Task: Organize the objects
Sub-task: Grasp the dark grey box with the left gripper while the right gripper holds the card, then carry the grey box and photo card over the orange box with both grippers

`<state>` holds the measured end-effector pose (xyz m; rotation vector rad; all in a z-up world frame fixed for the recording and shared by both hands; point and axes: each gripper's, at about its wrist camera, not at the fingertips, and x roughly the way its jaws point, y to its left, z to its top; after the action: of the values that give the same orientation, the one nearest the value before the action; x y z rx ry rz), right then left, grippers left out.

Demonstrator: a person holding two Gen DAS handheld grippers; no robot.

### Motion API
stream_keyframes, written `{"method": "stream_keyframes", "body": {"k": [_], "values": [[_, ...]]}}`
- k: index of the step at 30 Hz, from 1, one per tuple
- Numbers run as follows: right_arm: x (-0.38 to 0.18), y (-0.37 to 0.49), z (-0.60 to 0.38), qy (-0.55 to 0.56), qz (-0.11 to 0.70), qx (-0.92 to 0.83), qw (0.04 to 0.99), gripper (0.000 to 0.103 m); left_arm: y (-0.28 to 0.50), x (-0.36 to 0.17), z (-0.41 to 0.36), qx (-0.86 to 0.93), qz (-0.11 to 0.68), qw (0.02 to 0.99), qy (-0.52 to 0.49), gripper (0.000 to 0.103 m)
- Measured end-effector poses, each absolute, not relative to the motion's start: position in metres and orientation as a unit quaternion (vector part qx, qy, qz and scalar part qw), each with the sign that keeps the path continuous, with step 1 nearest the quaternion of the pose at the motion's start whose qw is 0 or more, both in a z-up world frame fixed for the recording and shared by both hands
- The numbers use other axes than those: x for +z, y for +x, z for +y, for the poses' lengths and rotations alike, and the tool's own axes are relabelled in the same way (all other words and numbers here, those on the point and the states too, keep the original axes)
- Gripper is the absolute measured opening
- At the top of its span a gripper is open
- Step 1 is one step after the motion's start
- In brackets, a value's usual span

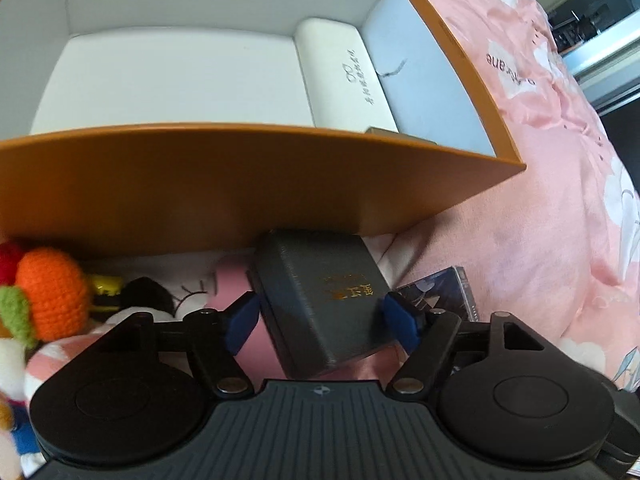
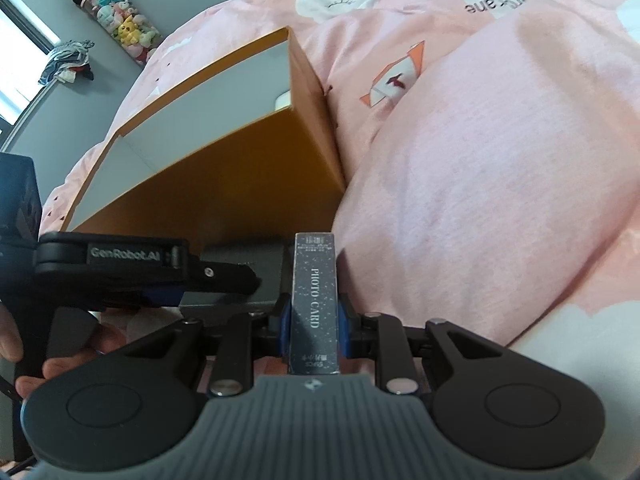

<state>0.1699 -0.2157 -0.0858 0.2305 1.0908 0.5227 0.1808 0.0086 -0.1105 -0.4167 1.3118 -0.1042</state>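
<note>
1. Left gripper [image 1: 320, 314]: jaws spread wide around the dark grey book [image 1: 320, 300], which lies on the pink bedspread [image 1: 540, 240] with its far end against the orange box [image 1: 200, 184]. The blue pads sit just at the book's side edges. Can't confirm they press on it, so I count it as not gripped.
2. Right gripper [image 2: 313, 320]: clamped on the slim photo card box [image 2: 314, 300], held upright on its edge, just in front of the orange box's near corner.
3. Risk: the book is about as wide as the spread of the jaws. If the pads close off-centre or only catch the cover, it will likely twist or slip out on the soft bedding.
4. Risk: the orange box wall is tall and close. Lifting the book straight forward could knock the wall or shove the box.
5. Risk: both grippers work close together. In the right wrist view the left one sits just left of the card box, so a collision is possible.
6. Room: inside the box, the white case [image 1: 344, 76] takes the right side and the left floor is free. The knitted toys [image 1: 52, 292] crowd the left of the book. There is open bedspread to the right.
</note>
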Motion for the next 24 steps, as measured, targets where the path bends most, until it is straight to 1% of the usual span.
{"method": "stream_keyframes", "body": {"k": [3, 4, 5, 6, 7, 8, 9, 11, 14, 19, 24], "values": [[-0.087, 0.17, -0.215, 0.109, 0.513, 0.247, 0.815, 0.024, 0.181, -0.114, 0.002, -0.046, 0.6, 0.778, -0.181, 0.084], [-0.088, 0.17, -0.215, 0.108, 0.513, 0.247, 0.815, 0.024, 0.18, -0.114, 0.001, -0.046, 0.598, 0.78, -0.181, 0.08], [-0.088, 0.171, -0.215, 0.109, 0.514, 0.246, 0.814, 0.024, 0.179, -0.113, 0.002, -0.048, 0.595, 0.781, -0.185, 0.072], [-0.089, 0.171, -0.216, 0.11, 0.515, 0.245, 0.814, 0.024, 0.178, -0.112, 0.004, -0.05, 0.593, 0.781, -0.192, 0.069], [-0.089, 0.171, -0.217, 0.112, 0.516, 0.244, 0.813, 0.024, 0.176, -0.11, 0.005, -0.053, 0.592, 0.779, -0.198, 0.064], [-0.089, 0.172, -0.218, 0.114, 0.517, 0.244, 0.813, 0.024, 0.175, -0.109, 0.006, -0.054, 0.591, 0.779, -0.203, 0.06], [-0.089, 0.171, -0.217, 0.115, 0.517, 0.243, 0.813, 0.024, 0.173, -0.106, 0.006, -0.053, 0.587, 0.782, -0.203, 0.059], [-0.088, 0.171, -0.216, 0.111, 0.517, 0.242, 0.813, 0.024, 0.166, -0.101, 0.007, -0.054, 0.576, 0.79, -0.203, 0.052], [-0.087, 0.17, -0.216, 0.111, 0.518, 0.24, 0.813, 0.024, 0.155, -0.087, 0.009, -0.066, 0.556, 0.804, -0.199, 0.047], [-0.072, 0.163, -0.221, 0.122, 0.508, 0.241, 0.818, 0.024, 0.135, -0.057, 0.014, -0.078, 0.524, 0.827, -0.187, 0.04], [-0.037, 0.153, -0.226, 0.128, 0.474, 0.254, 0.833, 0.024, 0.116, -0.019, 0.025, -0.101, 0.485, 0.849, -0.185, 0.04]]}}
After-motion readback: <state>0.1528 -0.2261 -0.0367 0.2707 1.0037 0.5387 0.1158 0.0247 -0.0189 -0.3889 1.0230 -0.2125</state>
